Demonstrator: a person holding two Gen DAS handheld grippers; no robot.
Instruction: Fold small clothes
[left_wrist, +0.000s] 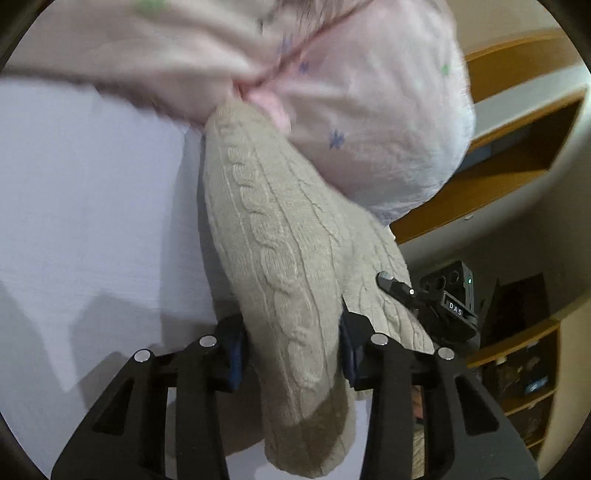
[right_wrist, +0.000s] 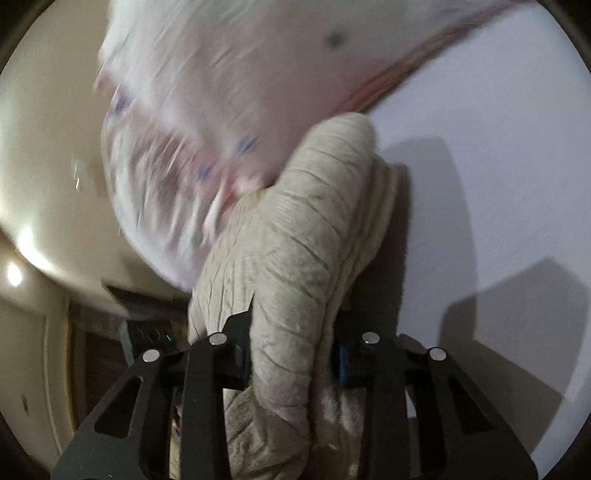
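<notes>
A beige cable-knit garment (left_wrist: 280, 266) runs between the fingers of my left gripper (left_wrist: 291, 354), which is shut on it and holds it above the white surface (left_wrist: 92, 206). My right gripper (right_wrist: 291, 358) is shut on another part of the same beige knit (right_wrist: 295, 258). A pink garment with small blue and green flowers (left_wrist: 369, 110) hangs over the knit's far end; it shows blurred in the right wrist view (right_wrist: 207, 92). The right gripper's body (left_wrist: 443, 299) shows behind the knit in the left wrist view.
Wooden shelves (left_wrist: 517, 140) stand at the right of the left wrist view, with a lower shelf holding small items (left_wrist: 524, 373). A cream wall with a bright light (right_wrist: 14, 275) and a dark cabinet (right_wrist: 110, 332) show at the left of the right wrist view.
</notes>
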